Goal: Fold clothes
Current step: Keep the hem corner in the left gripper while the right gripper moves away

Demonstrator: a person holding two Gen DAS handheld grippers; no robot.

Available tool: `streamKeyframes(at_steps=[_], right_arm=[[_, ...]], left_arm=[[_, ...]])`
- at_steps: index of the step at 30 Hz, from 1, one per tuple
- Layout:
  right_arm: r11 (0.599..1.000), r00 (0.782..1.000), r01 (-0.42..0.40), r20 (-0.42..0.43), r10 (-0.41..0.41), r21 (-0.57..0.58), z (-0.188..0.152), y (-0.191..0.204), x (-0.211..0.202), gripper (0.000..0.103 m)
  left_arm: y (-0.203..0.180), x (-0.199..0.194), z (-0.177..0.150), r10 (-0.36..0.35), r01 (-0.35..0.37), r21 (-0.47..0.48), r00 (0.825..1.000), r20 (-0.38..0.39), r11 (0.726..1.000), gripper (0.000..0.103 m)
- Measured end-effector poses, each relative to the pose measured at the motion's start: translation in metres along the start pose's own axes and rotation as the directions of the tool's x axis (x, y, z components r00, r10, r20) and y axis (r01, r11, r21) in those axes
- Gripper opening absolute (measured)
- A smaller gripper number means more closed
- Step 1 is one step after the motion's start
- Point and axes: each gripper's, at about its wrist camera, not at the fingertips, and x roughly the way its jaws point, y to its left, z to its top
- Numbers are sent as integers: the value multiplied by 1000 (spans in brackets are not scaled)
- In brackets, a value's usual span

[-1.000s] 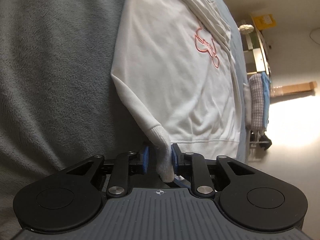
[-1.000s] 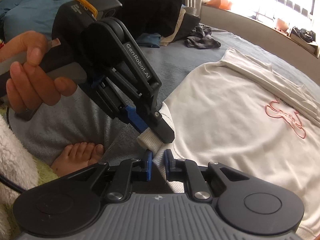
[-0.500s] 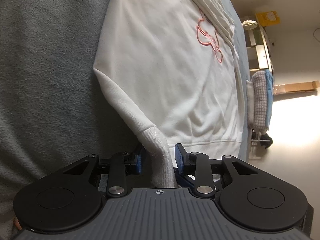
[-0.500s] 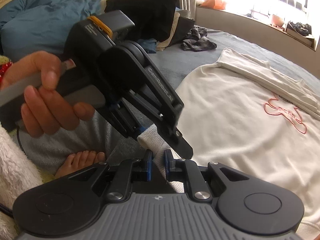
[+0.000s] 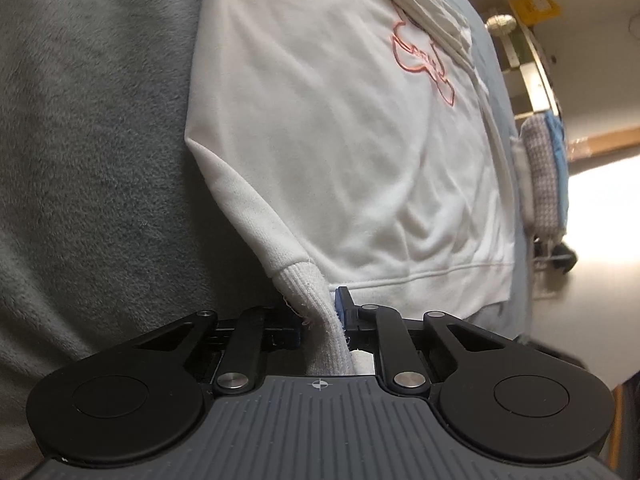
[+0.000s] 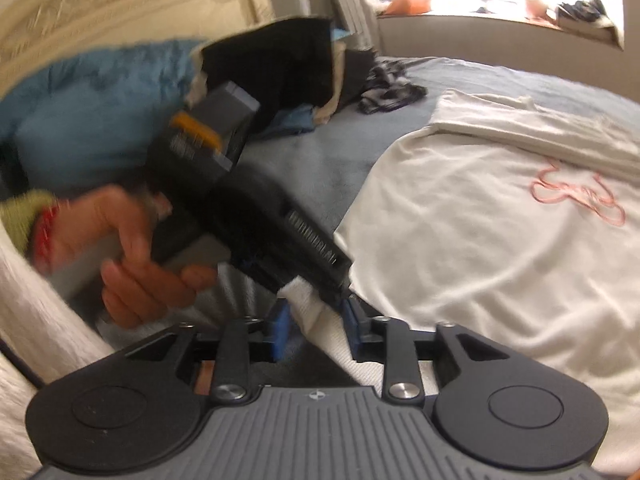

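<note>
A white sweatshirt (image 5: 340, 140) with a pink outline print (image 5: 420, 60) lies flat on a grey blanket (image 5: 88, 140); it also shows in the right wrist view (image 6: 500, 260). Its sleeve folds down to a ribbed cuff (image 5: 308, 292). My left gripper (image 5: 320, 316) is shut on that cuff. In the right wrist view the left gripper (image 6: 332, 280) holds the cuff (image 6: 300, 296) just ahead of my right gripper (image 6: 314, 330), whose blue pads stand apart around the fabric, open.
A blue duvet (image 6: 100, 108) and a pile of dark clothes (image 6: 288, 64) lie at the head of the bed. A carved headboard (image 6: 80, 12) is behind. A rack with towels (image 5: 544, 184) stands beside the bed.
My right gripper has opened and let go of the cuff. My left gripper has closed on the cuff again and tilted, and the right view has swung upward with blur.
</note>
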Motion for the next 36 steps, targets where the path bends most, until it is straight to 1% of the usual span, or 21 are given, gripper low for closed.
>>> streamKeyframes(at_steps=[3,5,6,8,10,13,18,19,20,21,22,24,25,28,29,31,33,34,35,36], right_arm=[[989,998,-30,53,22,147,3,-23,-13,34],[960,994,-56,109,28,273,5,-43,-24,34],[941,990,-62,138,17,332,5,-55,-31,35],[891,980,-79,197,-11,446,5,-78,-44,36],[831,967,-102,251,-46,546,2,-102,-56,38],[754,938,-121,322,-126,646,-9,-135,-78,41],[615,885,-114,361,-295,780,-27,-182,-118,45],[593,882,-91,342,-326,800,-29,-191,-126,46],[570,878,-68,321,-356,819,-31,-200,-133,52],[545,873,-45,299,-386,837,-33,-209,-140,61],[524,876,-7,258,-407,852,-35,-217,-145,65],[478,878,72,172,-447,875,-37,-233,-156,68],[440,875,105,127,-466,892,-41,-242,-160,68],[350,874,169,24,-486,921,-55,-265,-169,70],[330,874,188,-4,-487,925,-62,-271,-170,71],[321,874,225,-45,-484,920,-66,-277,-171,73],[327,871,254,-69,-486,910,-67,-273,-173,81],[322,867,271,-85,-490,907,-69,-274,-174,83],[318,863,285,-97,-496,904,-68,-271,-176,86],[316,858,302,-112,-501,899,-69,-271,-177,92]], left_arm=[[-5,1,-2,25,-25,45,1000,0,999,13],[-8,1,-3,42,-42,73,999,0,996,14],[-9,1,-4,50,-50,87,999,-2,995,14],[-12,2,-6,66,-64,112,998,-6,992,14],[-14,4,-7,78,-76,129,997,-11,989,14],[-15,5,-8,91,-89,142,996,-14,986,14],[-19,6,-9,109,-105,158,994,-17,982,15],[-20,6,-9,112,-108,162,994,-17,981,15],[-21,6,-9,115,-111,165,993,-18,980,16],[-21,7,-9,118,-113,166,993,-19,980,16],[-21,7,-9,120,-115,160,993,-21,980,16],[-22,8,-8,124,-119,152,992,-24,981,16],[-23,8,-8,128,-123,152,991,-24,981,16],[-26,9,-9,142,-137,160,990,-21,978,16],[-27,9,-9,147,-141,162,989,-20,977,16],[-29,9,-9,155,-150,165,988,-20,975,17],[-31,10,-10,165,-160,173,986,-17,972,17],[-32,10,-10,171,-166,178,985,-15,970,18],[-33,10,-11,176,-171,183,984,-11,968,19],[-35,10,-12,181,-177,189,983,-6,966,19]])
